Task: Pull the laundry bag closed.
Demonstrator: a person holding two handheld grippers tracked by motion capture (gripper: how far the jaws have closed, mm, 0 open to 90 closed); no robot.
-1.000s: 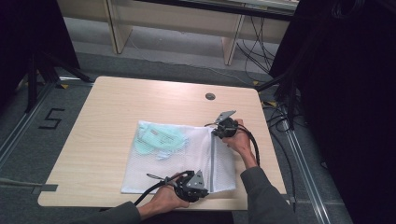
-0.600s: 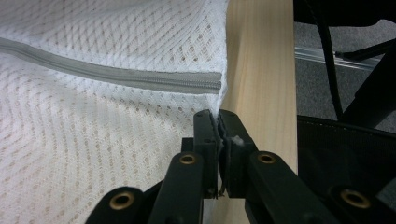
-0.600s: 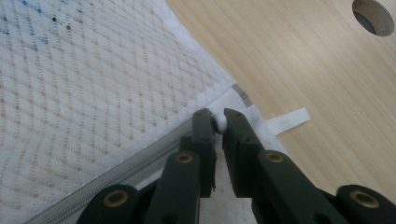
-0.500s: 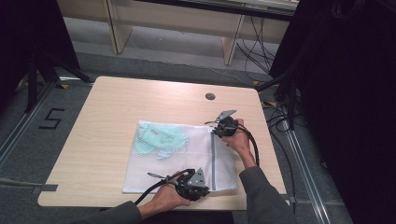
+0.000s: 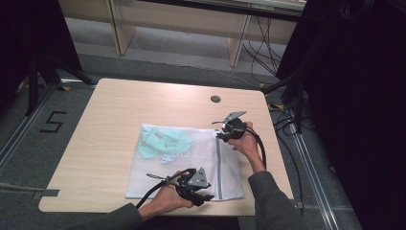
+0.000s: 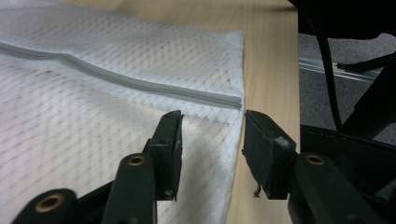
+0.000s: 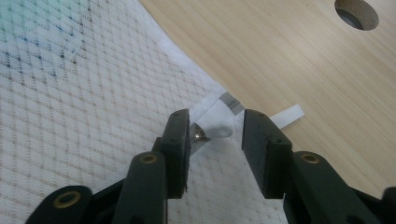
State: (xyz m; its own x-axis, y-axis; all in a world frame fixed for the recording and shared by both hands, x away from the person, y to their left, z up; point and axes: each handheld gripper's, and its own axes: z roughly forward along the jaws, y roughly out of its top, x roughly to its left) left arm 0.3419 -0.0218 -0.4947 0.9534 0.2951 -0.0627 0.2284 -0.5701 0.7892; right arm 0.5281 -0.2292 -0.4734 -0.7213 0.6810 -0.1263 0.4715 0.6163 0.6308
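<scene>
Two tools (image 5: 221,136) (image 5: 208,197) low over mesh bag (image 5: 191,165)

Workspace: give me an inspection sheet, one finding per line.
Surface: wooden table, round hole near its far edge.
Job's things: white mesh laundry bag lying flat, mint garment inside, zipper pull at the far end.
Clutter: nothing seen.
Grippers: left gripper and right gripper open, having just been opening; fingers straddle the pull.
Cables: black cable trailing from the right gripper.
Surroundings: floor mark 5, dark curtains.
</scene>
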